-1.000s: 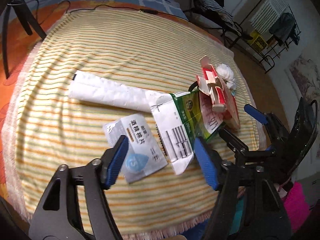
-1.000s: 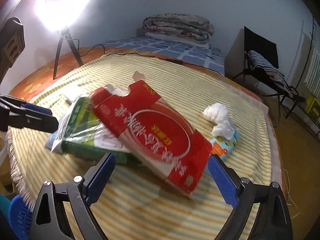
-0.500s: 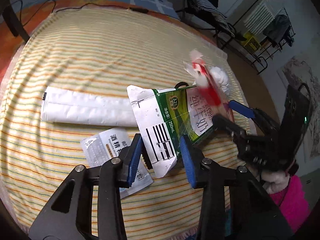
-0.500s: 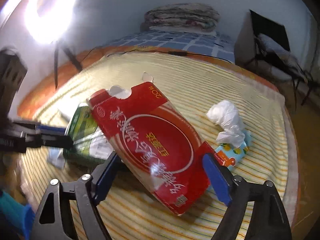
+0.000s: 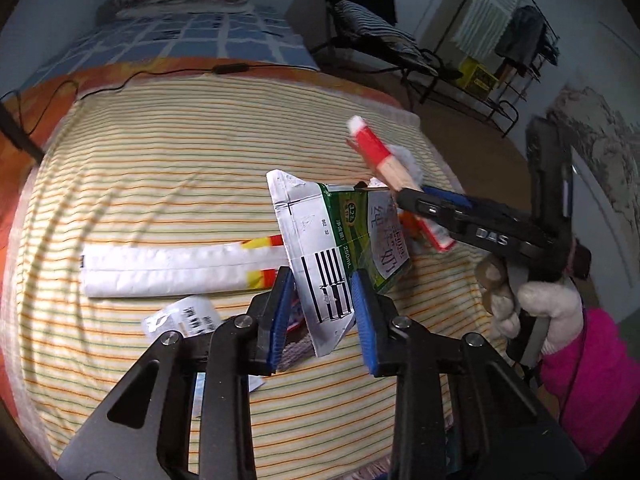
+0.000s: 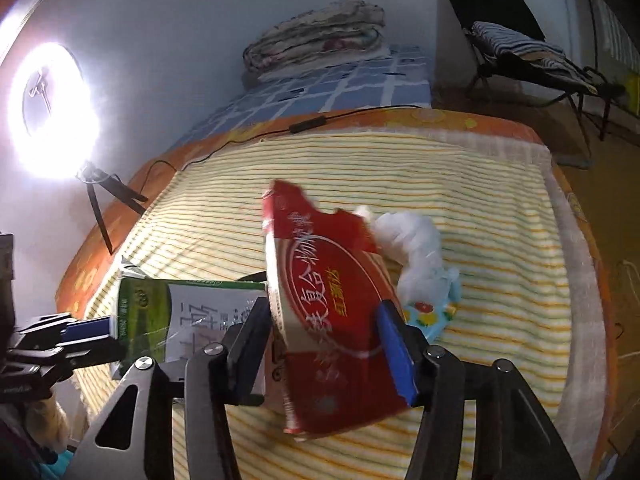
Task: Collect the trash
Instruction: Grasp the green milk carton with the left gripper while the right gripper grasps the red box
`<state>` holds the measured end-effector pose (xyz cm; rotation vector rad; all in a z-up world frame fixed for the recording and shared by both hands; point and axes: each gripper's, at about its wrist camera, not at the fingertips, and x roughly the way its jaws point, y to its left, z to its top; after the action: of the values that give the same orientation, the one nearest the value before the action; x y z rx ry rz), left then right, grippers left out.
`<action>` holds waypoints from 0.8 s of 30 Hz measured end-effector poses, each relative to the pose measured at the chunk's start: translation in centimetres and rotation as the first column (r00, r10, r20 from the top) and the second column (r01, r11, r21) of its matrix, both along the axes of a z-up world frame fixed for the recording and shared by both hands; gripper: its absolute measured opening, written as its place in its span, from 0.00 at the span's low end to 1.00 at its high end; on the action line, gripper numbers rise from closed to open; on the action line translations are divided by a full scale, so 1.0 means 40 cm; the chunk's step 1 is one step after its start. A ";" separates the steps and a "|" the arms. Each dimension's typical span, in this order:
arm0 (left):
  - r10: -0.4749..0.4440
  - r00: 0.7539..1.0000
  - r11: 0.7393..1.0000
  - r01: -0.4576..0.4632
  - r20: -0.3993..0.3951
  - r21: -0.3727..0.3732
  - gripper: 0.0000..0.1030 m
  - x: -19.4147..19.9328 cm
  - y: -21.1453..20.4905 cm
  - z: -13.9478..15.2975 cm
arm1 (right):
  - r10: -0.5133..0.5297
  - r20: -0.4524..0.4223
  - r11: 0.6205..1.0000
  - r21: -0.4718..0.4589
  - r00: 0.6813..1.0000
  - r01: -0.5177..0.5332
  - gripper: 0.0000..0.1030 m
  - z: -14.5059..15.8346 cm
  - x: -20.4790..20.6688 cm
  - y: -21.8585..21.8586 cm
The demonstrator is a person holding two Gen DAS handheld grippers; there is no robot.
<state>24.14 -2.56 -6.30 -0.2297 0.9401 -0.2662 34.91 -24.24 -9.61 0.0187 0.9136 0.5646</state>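
Observation:
My left gripper [image 5: 323, 307] is shut on a flattened green and white milk carton [image 5: 340, 240] and holds it up off the striped blanket [image 5: 180, 152]. My right gripper [image 6: 326, 336] is shut on a flattened red box [image 6: 332, 312], also lifted; that box shows edge-on in the left wrist view [image 5: 380, 160]. The carton shows at the left of the right wrist view [image 6: 176, 312]. A crumpled white tissue [image 6: 412, 244] and a small colourful wrapper [image 6: 432, 316] lie beyond the red box. A long white package [image 5: 172, 268] and a white sachet [image 5: 180, 318] lie on the blanket.
A black cable [image 5: 224, 70] runs across the far edge of the bed. A ring light on a tripod [image 6: 52, 108] stands at the left. Folded quilts [image 6: 320, 36] lie at the head. A chair [image 6: 516, 56] and a clothes rack [image 5: 508, 52] stand beyond the bed.
Both grippers closed on their items: the left on the milk carton, the right on the red box. Both items rose off the blanket and tilted upright.

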 end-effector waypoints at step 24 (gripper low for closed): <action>-0.149 0.978 0.989 0.145 0.148 0.040 0.21 -0.029 -0.212 0.099 | -0.073 -0.042 0.996 0.046 0.996 0.075 0.42 0.054 0.040 -0.159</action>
<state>22.96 -11.03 -2.34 -0.1113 0.8113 -0.4008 36.50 -30.59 -7.46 0.1068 0.9345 0.5185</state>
